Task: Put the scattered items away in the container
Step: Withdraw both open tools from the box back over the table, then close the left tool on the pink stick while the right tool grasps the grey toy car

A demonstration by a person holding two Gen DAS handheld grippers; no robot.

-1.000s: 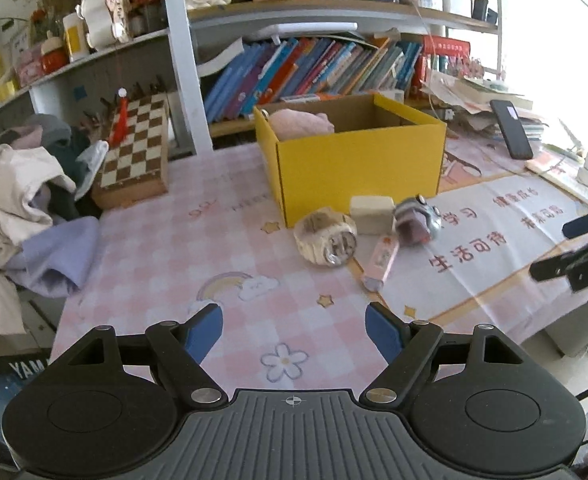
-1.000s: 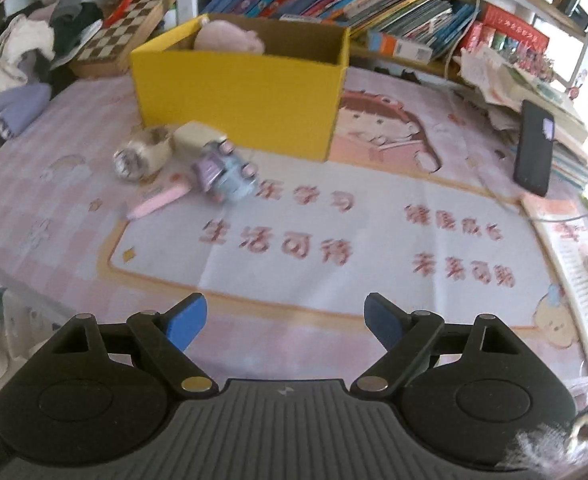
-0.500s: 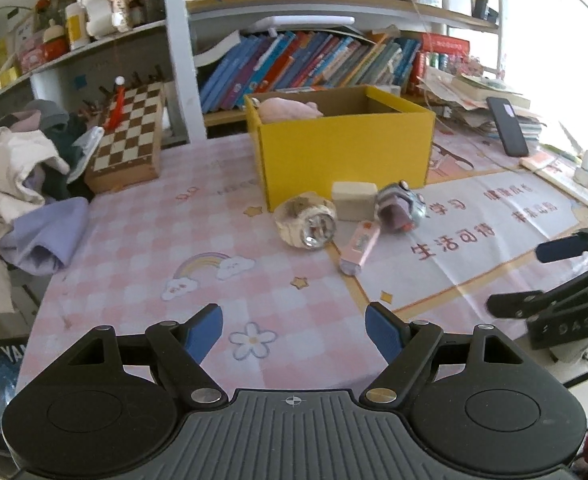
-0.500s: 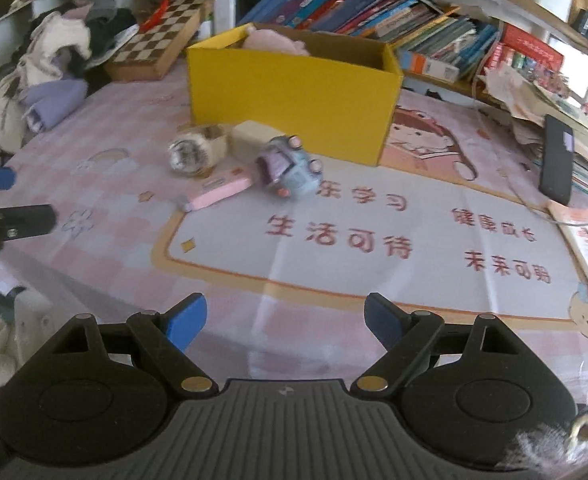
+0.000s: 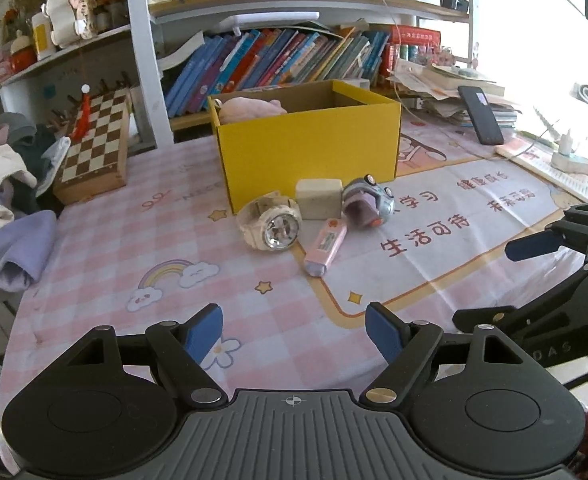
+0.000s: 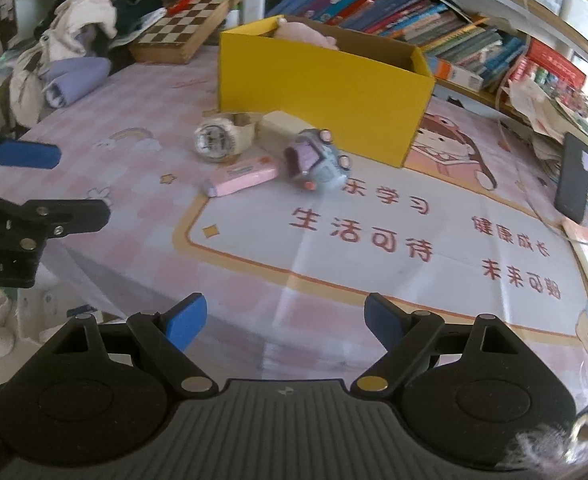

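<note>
A yellow cardboard box [image 5: 309,152] [image 6: 317,84] stands open on the table with a pink soft item [image 5: 250,109] [image 6: 305,34] inside. In front of it lie a clear-strap watch [image 5: 272,226] [image 6: 222,138], a beige block [image 5: 318,199] [image 6: 280,126], a blue-purple toy [image 5: 367,204] [image 6: 317,160] and a pink flat case [image 5: 325,246] [image 6: 244,174]. My left gripper [image 5: 294,334] is open and empty near the table's front edge. My right gripper [image 6: 284,322] is open and empty, right of the left one.
A chessboard box [image 5: 94,152] and a heap of clothes [image 5: 2,184] lie at the left. A black phone [image 5: 481,120] leans on paper stacks at the right. Bookshelves [image 5: 286,60] run behind the box. A printed mat [image 6: 393,232] covers the table's right half.
Both grippers have pulled back toward the table's front edge, so the box and items look farther away. The items have not moved. Each gripper now shows more in the other's view.
</note>
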